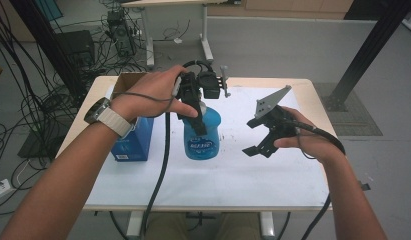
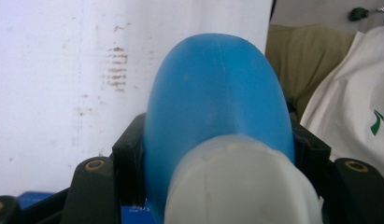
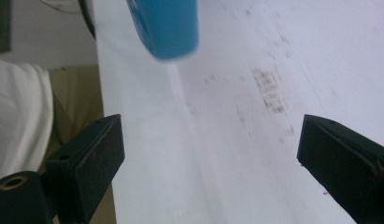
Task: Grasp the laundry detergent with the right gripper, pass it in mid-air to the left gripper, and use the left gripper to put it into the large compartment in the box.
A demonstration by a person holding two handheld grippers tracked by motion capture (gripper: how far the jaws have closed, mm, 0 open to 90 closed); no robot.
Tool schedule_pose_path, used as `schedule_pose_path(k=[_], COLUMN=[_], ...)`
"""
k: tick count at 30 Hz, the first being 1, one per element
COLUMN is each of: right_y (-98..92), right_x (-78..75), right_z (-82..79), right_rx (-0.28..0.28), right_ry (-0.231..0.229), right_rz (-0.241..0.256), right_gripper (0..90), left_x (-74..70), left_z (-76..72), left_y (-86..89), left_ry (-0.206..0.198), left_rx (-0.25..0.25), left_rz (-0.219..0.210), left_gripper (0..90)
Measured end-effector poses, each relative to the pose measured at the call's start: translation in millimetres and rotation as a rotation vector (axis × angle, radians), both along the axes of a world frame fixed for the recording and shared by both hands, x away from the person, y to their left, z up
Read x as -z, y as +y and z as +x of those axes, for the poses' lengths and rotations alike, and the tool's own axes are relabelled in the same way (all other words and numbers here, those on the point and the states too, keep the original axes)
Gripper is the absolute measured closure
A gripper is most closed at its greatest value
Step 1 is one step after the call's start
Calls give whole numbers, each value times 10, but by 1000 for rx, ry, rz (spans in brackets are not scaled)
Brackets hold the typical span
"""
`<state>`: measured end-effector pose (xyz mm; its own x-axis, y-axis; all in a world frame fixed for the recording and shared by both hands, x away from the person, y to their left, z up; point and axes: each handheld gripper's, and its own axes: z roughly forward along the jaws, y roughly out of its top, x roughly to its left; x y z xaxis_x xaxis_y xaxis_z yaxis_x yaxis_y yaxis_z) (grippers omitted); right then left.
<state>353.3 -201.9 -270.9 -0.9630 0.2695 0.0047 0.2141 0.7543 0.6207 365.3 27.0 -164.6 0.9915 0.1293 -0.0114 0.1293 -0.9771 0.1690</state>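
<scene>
The left gripper (image 1: 195, 107) clasped the upright blue bottle (image 1: 202, 135), neck up, just right of the blue box (image 1: 135, 142). The left gripper view revealed its white collar (image 2: 241, 186). The right gripper (image 1: 260, 142) hung spread beyond.

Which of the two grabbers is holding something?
The left gripper: it clamps the blue bottle. The right gripper is wide open, with nothing between its fingers.

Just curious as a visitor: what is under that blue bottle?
The blue bottle stands on the white sheet covering the table, with the left gripper closed around it. The patch directly beneath its base is hidden.
</scene>
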Motion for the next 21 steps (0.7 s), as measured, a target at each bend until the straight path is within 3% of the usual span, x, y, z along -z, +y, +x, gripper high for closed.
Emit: schedule_pose_path(k=[4,8,14,21], right_y=[-190,-334,-497,-634], right_x=[-21,-44,-107,-120], right_z=[10,30,32,52], right_rx=[78,138,185,231], right_ry=[38,35,25,36], right_rz=[-110,-184,-239,-330], right_gripper=[91,71,52,63], left_x=[-36,-72,-146,-260], left_z=[14,27,39,49], left_y=[41,69,106,150], left_ry=[-30,-42,-67,-75], left_rx=[-61,-94,-177,-317], left_rz=[14,27,32,32], left_gripper=[377,377,377,377])
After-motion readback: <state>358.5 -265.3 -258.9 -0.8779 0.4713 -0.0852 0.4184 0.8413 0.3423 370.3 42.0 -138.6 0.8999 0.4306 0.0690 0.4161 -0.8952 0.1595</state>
